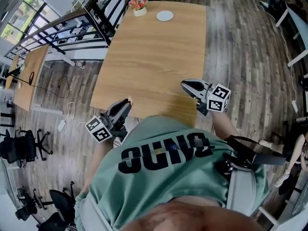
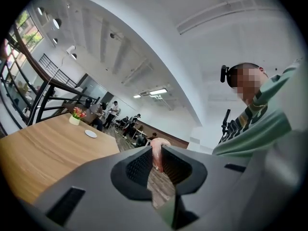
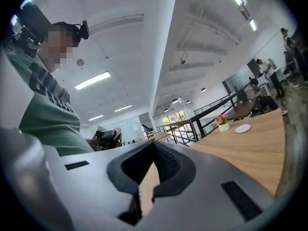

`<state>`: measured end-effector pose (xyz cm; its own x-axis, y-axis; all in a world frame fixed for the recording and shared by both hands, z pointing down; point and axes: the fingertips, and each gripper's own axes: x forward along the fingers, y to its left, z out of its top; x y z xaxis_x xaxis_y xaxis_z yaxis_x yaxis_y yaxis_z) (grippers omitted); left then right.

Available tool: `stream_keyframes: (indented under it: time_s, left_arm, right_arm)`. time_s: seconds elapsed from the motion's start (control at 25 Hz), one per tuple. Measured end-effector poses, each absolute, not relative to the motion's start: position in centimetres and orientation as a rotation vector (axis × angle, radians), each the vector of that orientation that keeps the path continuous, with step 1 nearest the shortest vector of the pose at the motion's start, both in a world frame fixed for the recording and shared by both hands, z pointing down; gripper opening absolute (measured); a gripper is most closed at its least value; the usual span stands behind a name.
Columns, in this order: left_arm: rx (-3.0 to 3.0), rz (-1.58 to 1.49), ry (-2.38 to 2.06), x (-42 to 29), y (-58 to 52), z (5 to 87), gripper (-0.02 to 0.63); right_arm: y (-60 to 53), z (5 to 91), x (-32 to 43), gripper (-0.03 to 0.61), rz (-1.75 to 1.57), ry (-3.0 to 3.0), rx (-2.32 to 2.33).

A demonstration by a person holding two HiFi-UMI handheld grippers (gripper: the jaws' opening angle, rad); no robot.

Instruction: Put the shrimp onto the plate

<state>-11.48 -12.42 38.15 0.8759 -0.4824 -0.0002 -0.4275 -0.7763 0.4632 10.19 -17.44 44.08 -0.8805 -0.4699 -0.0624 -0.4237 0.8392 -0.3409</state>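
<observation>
My right gripper has its jaws pinched together at the tips, with nothing in them. The wooden table is off to the right, with a white plate and a little flower pot side by side at its far end.

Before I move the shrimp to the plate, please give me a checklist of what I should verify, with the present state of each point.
1. Shrimp held by left gripper: ok, it sits between the jaws.
2. Grip secure: cannot tell, since only part of the shrimp shows past the pads.
3. Plate free: ok, nothing lies on it.
4. Plate near enough: not ok. It lies at the far end of the table, beside the flower pot, and the left gripper is at the near edge.
5. Way over the table: ok, only bare wood in between.
6. Right gripper out of the way: ok, jaws together, empty, at the near right edge.
</observation>
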Motion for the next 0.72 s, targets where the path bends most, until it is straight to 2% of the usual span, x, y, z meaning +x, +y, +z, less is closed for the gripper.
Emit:
stream_keyframes:
  time_s: [0.24,0.48,0.72]
  left_arm:
    - [2.682,-0.181,-0.419,-16.5,-18.3,37.8,0.060]
    - [2.704,-0.192,-0.305,-25.6,-20.8,37.3,0.060]
    - [2.696,-0.224,-0.202,-29.8,-22.9,37.8,0.060]
  right_arm:
    - [-19.8,42.8,6.7,0.008,-0.430,2.793,-1.002]
    - [-19.4,41.6,-3.6,0.008,-0.410,2.801,-1.082]
    - [-19.1,40.4,-8.2,0.008,-0.374,2.837,-1.179]
